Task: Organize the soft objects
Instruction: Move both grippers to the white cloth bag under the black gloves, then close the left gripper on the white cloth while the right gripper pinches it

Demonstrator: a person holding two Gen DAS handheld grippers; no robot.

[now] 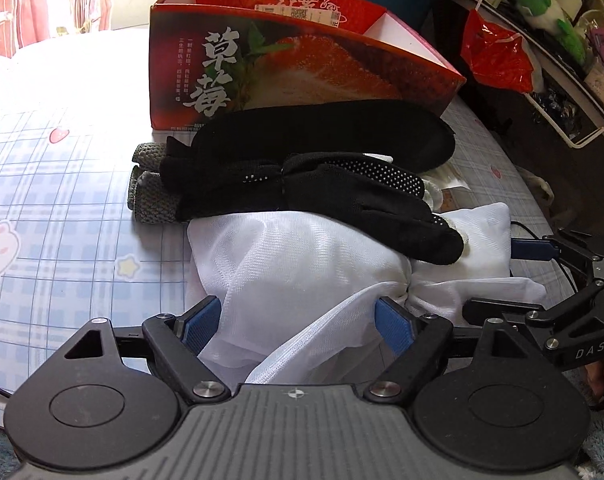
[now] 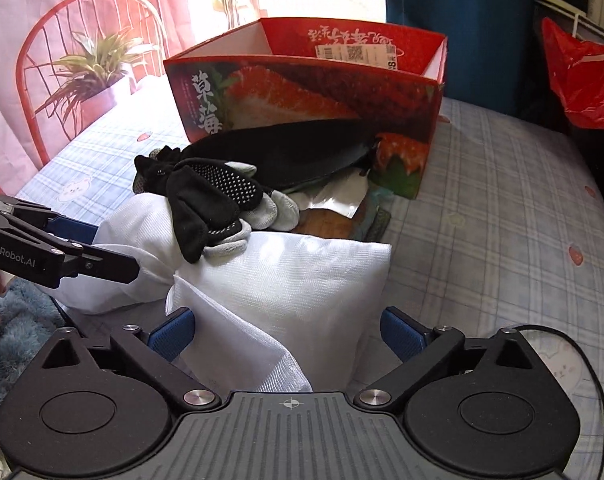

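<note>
A white mesh bag (image 1: 285, 264) lies on the checked bedsheet, with black gloves with white dots (image 1: 342, 192) and a grey knit piece (image 1: 149, 196) on its far side. A black insole (image 1: 326, 132) leans against the open red strawberry box (image 1: 302, 64). My left gripper (image 1: 297, 324) is open, its blue pads on either side of the bag's near folds. My right gripper (image 2: 287, 330) is open too, straddling the bag's right part (image 2: 302, 280). The gloves (image 2: 209, 200), insole (image 2: 285, 152) and box (image 2: 302, 96) show beyond it.
The bedsheet (image 2: 502, 208) stretches to the right. A red plastic bag (image 1: 494, 56) hangs off a white rack at the far right. A foil packet (image 2: 334, 200) lies under the insole. A blue fluffy rug (image 2: 17, 312) lies at the near left.
</note>
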